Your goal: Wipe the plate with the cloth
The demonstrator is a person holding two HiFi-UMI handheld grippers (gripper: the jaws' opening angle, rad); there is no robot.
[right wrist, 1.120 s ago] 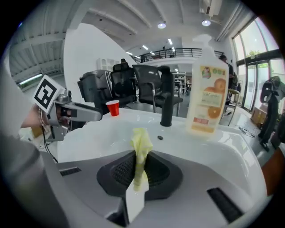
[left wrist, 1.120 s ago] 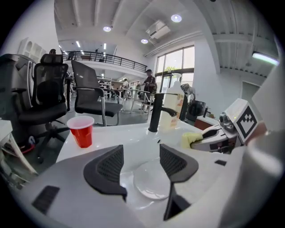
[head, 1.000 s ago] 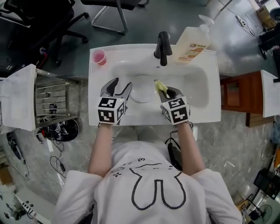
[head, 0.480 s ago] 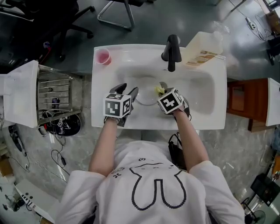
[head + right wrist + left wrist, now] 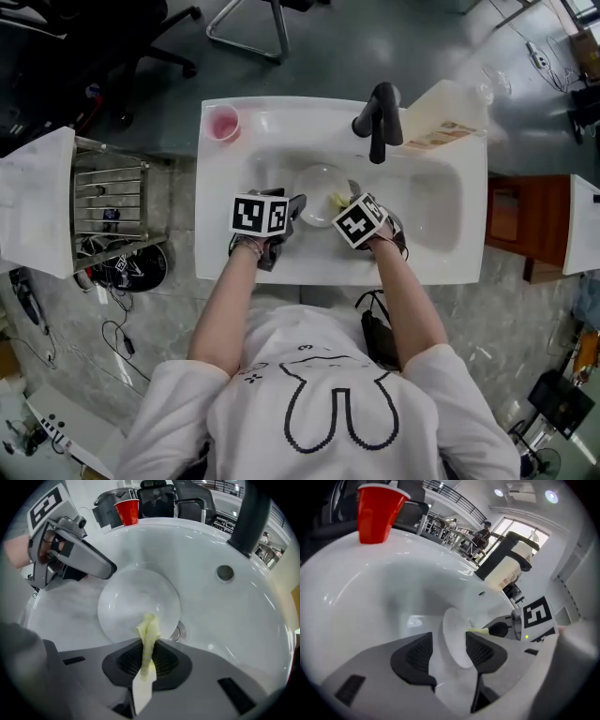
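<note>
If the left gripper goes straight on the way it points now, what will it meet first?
Most likely the near rim of the plate, which lies in the sink. The left gripper has just been closing slightly, but its jaws are still open, with that rim in line between them. Depth is unclear.

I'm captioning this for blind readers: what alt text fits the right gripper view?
The right claw, shut on a yellow cloth, hangs over a white plate lying in a sink. The left claw reaches in at upper left by the plate's rim, its jaws just narrowing but gripping nothing. A red cup and black faucet stand behind.
</note>
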